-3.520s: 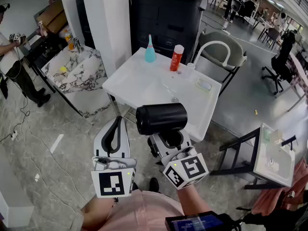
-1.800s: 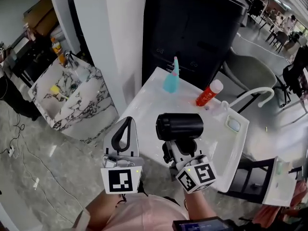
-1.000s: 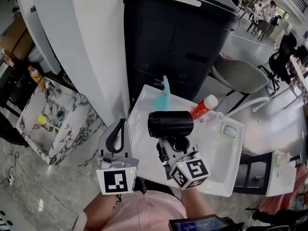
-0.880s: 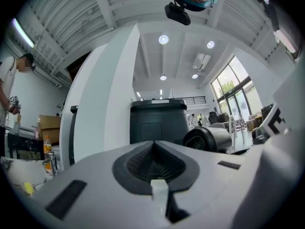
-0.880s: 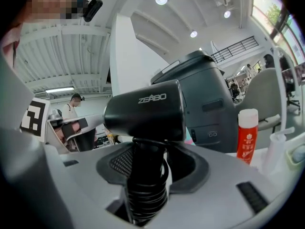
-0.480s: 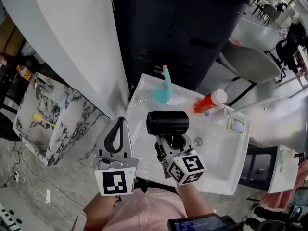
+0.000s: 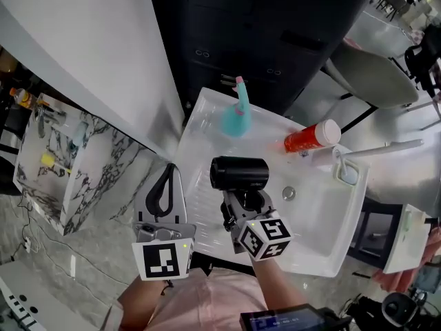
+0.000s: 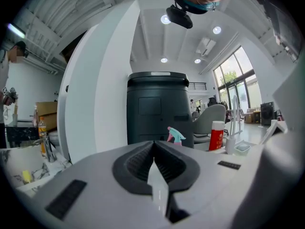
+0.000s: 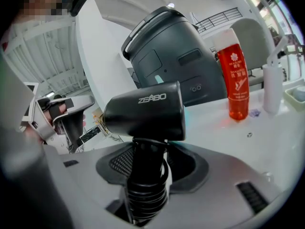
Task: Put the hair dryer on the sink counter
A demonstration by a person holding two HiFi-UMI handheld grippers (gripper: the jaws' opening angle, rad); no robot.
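Our right gripper has its fingers clamped on the ribbed black handle of the hair dryer. The dryer's barrel lies crosswise just above the fingertips, held over the white worktop and its basin. Beyond those fingers and to their right stands the red bottle; a teal spray bottle stands farther ahead, slightly to their left. Our left gripper holds nothing, its fingers pressed together, near the worktop's left edge, beside the right fingers and left of the hair dryer.
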